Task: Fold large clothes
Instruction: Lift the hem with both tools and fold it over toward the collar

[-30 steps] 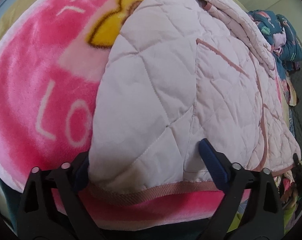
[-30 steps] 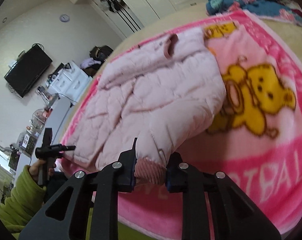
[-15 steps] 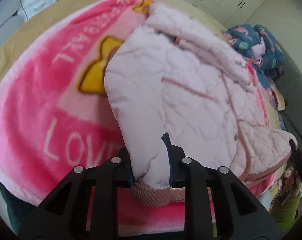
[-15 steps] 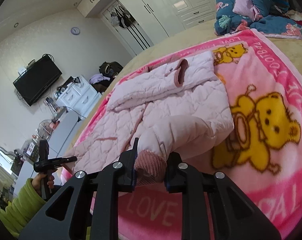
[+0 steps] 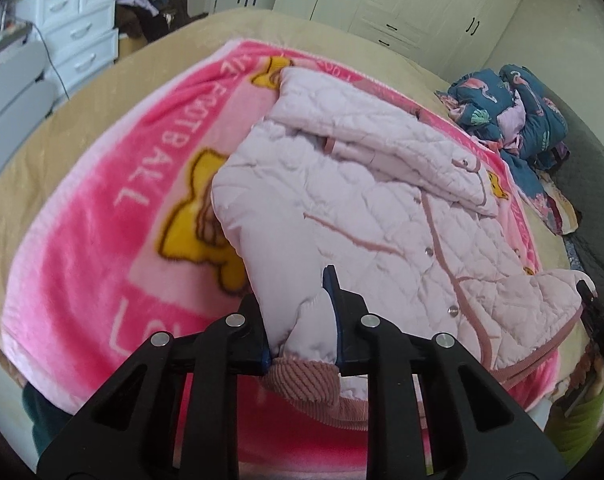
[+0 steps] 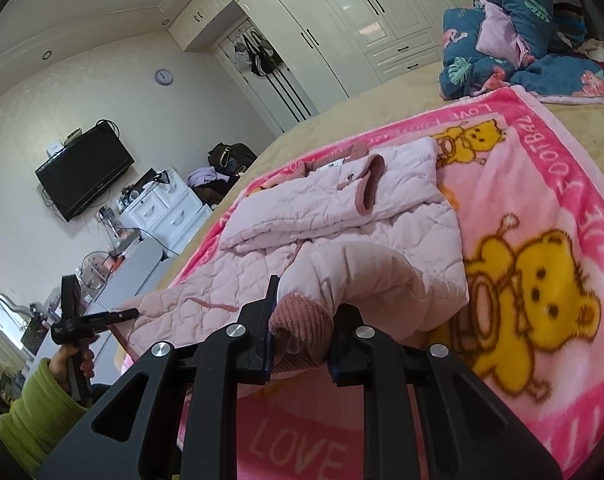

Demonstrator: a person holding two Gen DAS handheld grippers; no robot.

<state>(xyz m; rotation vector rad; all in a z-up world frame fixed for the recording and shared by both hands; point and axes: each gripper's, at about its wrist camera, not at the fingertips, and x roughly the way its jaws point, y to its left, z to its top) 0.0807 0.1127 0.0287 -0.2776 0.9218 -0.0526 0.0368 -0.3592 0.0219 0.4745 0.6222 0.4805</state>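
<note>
Across the pink blanket (image 5: 101,208) lies a quilted jacket (image 5: 362,208), each gripper (image 5: 302,320) (image 6: 302,320) clamping a ribbed cuff.

The left hand-held gripper (image 5: 302,332) is closed on a ribbed sleeve cuff (image 5: 302,376), its two black fingers (image 5: 344,320) pressing the padded fabric from either side. The right hand-held gripper (image 6: 302,332) is likewise clamped on the other cuff (image 6: 299,320), fingers (image 6: 261,332) nearly parallel. In the right wrist view, the person's left hand (image 6: 75,364) grips a handle at the far left, its arm in a green sleeve (image 6: 33,412). The right arm's green sleeve (image 5: 582,420) shows at the left view's right edge.
</note>
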